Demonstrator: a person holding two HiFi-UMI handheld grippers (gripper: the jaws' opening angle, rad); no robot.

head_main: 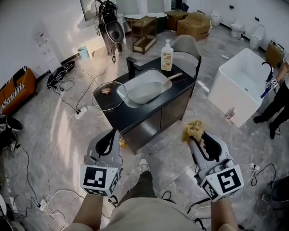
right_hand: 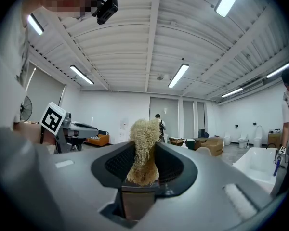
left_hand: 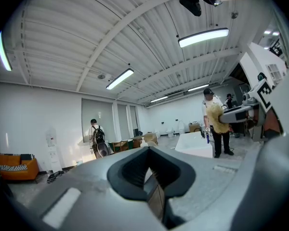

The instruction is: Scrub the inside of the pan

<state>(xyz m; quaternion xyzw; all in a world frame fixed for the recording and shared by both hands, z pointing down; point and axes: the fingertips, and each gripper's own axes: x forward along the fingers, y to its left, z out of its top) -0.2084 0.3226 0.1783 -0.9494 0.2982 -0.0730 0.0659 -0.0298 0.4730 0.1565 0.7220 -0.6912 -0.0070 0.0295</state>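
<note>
The pan (head_main: 149, 86) appears to lie in the sink of the dark table (head_main: 180, 91), with its wooden handle (head_main: 176, 75) turned to the right. A soap bottle (head_main: 167, 55) is placed behind the sink. Both tools are held low over the floor, well apart from the table. The left tool (head_main: 108, 137) (left_hand: 149, 150) is seen with its jaws pressed together and nothing between them. A yellowish fibrous scrubber (head_main: 193, 129) (right_hand: 143, 146) is pinched by the right tool (head_main: 198, 134) (right_hand: 143, 153), and its tuft stands above the jaws.
</note>
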